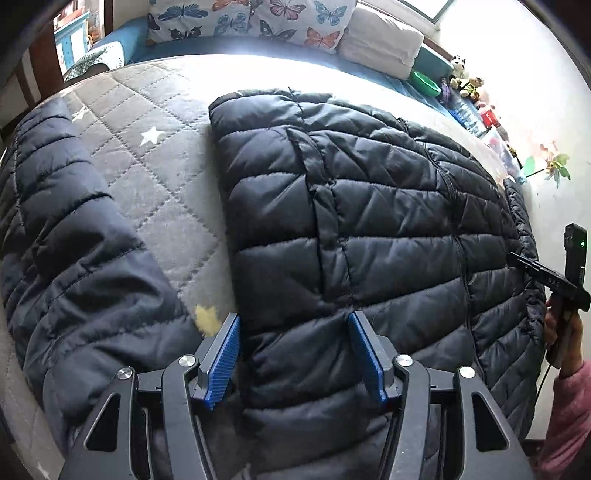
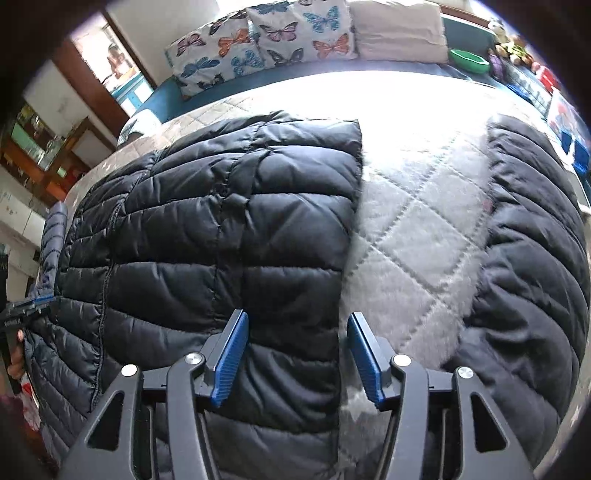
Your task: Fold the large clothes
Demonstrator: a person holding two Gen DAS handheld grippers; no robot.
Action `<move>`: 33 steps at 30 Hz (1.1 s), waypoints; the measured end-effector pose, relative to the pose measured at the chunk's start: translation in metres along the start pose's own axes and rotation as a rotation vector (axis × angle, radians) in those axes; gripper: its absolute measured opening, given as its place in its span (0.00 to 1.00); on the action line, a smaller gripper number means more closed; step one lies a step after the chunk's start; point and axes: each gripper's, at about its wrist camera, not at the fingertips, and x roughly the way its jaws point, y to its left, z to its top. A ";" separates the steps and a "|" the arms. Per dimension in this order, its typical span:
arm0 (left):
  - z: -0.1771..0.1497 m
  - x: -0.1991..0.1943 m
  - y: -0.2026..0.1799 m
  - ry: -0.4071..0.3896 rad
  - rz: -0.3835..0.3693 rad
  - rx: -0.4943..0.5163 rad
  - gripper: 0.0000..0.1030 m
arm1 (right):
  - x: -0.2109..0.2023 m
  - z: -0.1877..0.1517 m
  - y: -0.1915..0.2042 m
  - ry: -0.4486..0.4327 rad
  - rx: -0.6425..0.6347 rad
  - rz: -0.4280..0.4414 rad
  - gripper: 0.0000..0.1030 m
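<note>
Now both grippers, left (image 1: 293, 354) and right (image 2: 295, 354), hover half-wide and empty over the jacket (image 1: 369, 229).
Grab only its slick top layer and your fold may slip.

Grey quilted mattress cover (image 1: 155, 177) with white stars. Butterfly-print pillows (image 1: 255, 22) and a folded white blanket (image 1: 380, 40) lie along its far edge. Green bowl (image 1: 426, 83) beside soft toys (image 1: 467, 81).
</note>
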 end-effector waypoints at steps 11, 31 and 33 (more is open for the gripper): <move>-0.005 -0.046 -0.027 -0.219 0.102 0.113 0.17 | -0.030 0.022 0.038 -0.147 -0.117 -0.094 0.15; -0.013 -0.062 -0.009 -0.243 0.240 0.030 0.45 | -0.016 0.049 0.056 -0.111 -0.161 -0.170 0.33; -0.023 -0.075 -0.024 -0.253 0.204 0.083 0.46 | -0.027 0.038 0.070 -0.099 -0.215 -0.134 0.34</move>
